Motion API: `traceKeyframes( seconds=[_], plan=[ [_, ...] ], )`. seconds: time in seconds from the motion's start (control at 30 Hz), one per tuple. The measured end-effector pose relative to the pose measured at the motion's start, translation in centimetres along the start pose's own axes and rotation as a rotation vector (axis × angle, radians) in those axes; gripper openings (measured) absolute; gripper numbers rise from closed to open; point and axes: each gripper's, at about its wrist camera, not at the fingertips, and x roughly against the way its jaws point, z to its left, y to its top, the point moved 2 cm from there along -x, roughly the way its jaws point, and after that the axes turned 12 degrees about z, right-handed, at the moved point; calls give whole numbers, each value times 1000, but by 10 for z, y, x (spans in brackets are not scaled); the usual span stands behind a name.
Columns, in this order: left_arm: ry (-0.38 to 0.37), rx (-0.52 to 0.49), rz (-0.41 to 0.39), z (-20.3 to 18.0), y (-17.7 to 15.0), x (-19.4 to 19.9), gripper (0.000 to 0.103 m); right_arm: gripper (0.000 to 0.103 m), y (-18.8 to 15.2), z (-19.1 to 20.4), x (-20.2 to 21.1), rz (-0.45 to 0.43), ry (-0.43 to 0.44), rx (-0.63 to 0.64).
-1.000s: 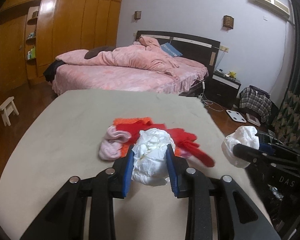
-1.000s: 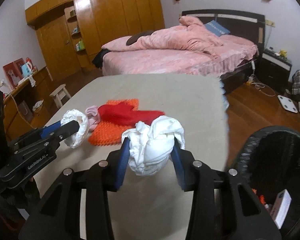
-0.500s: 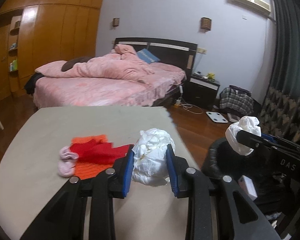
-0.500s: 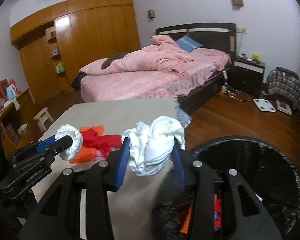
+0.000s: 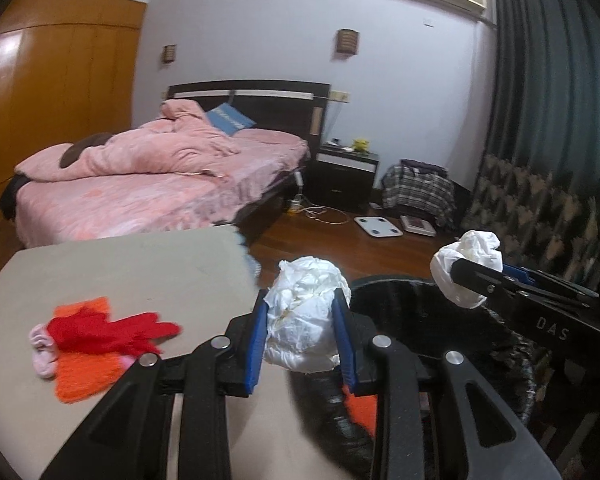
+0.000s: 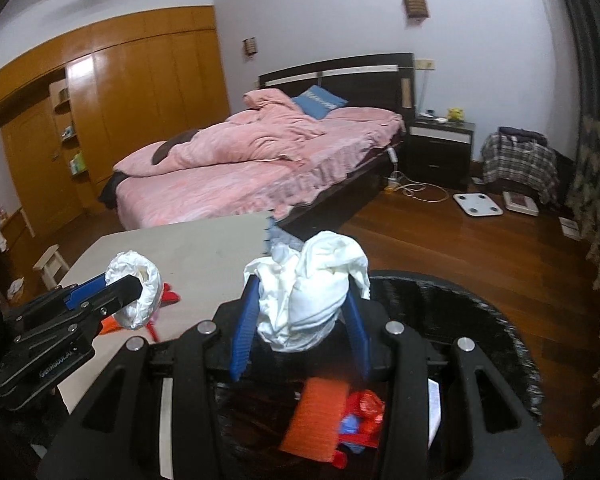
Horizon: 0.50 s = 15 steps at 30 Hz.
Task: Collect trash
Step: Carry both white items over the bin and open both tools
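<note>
Left wrist view: left gripper (image 5: 302, 334) has its blue fingers (image 5: 255, 346) clamped on a crumpled white paper wad (image 5: 304, 320), held in the air at the edge of the counter (image 5: 132, 268), partly over the rim of the black trash bin (image 5: 452, 328). Right gripper (image 5: 460, 276) comes in from the right of this view, clamped on a second white wad (image 5: 466, 258) above the far side of the bin.

On the counter, left side: red gloves (image 5: 108, 330) lying on an orange cloth (image 5: 82, 372), a pink sock (image 5: 42, 354) touching them at the left. Something orange shows inside the bin, blurred.

Right wrist view: right gripper (image 6: 302, 320), fingers (image 6: 242, 334) squeezing a bunched white wad (image 6: 308, 292) from both sides, directly over the open bin (image 6: 480, 320). Inside the bin below: an orange piece (image 6: 316, 420), red and blue scraps (image 6: 360, 416), a white card (image 6: 433, 404) by the right wall. Left gripper (image 6: 134, 292) is visible at the left, holding its wad (image 6: 138, 276) over the counter (image 6: 204, 248) close to the bin side.

Background: pink bed (image 6: 240, 184), wooden wardrobe (image 6: 132, 112), dark nightstand (image 6: 440, 152), white scale (image 6: 478, 204) on the wooden floor (image 6: 460, 248), small stool (image 6: 52, 264).
</note>
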Motion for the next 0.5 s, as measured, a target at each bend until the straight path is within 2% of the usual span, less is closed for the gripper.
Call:
traceKeyframes(
  seconds=[0.2, 0.5],
  plan=[
    [-48, -32, 9, -38, 3, -16, 31, 40, -8, -37, 11, -13, -54, -48],
    [-111, -72, 71, -77, 3, -48, 31, 40, -20, -76, 10, 7, -107, -102]
  ],
)
